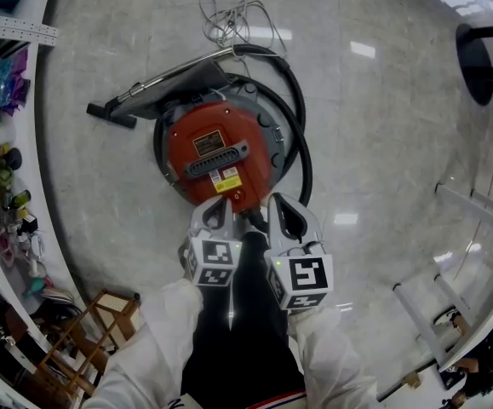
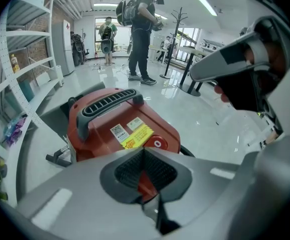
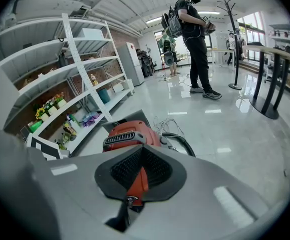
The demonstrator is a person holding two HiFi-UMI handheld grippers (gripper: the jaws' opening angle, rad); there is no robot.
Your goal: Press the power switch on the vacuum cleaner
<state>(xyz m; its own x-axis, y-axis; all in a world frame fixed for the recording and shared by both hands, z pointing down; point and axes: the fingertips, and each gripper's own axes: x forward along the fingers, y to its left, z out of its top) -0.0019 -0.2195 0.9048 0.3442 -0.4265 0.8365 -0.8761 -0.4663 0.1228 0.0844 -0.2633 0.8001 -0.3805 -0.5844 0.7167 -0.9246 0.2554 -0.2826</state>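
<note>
Head view: vacuum cleaner [image 1: 219, 153] sits on the floor [image 1: 374, 143] dead ahead of both grippers, shelving off to the left. Its handle [image 1: 217, 160] runs across the red top, left to right, slightly tilted. The left gripper [image 1: 220, 204] has its tip over the near rim of the red housing. The right gripper [image 1: 278, 201] is just beside the near-right rim, above the hose [image 1: 301, 135]. I can't pick out the switch from here. Left gripper view: left gripper [image 2: 145, 149] jaws are clenched tip to tip with nothing between them, only red housing showing through the pad gap. The power switch [image 2: 158, 144], a round red button with a white ring, lies just past the tip and slightly to its right, beside the yellow label [image 2: 137, 135] on the near end of the top. Right gripper view: right gripper [image 3: 143, 146] is also clenched and empty. The vacuum body [image 3: 129, 134] lies further off, ahead and a bit left, and the switch isn't visible behind the jaws. My read: left is the nearer tool, and the move is a short push forward and down, nudged slightly right, with the closed tip onto the button.
</note>
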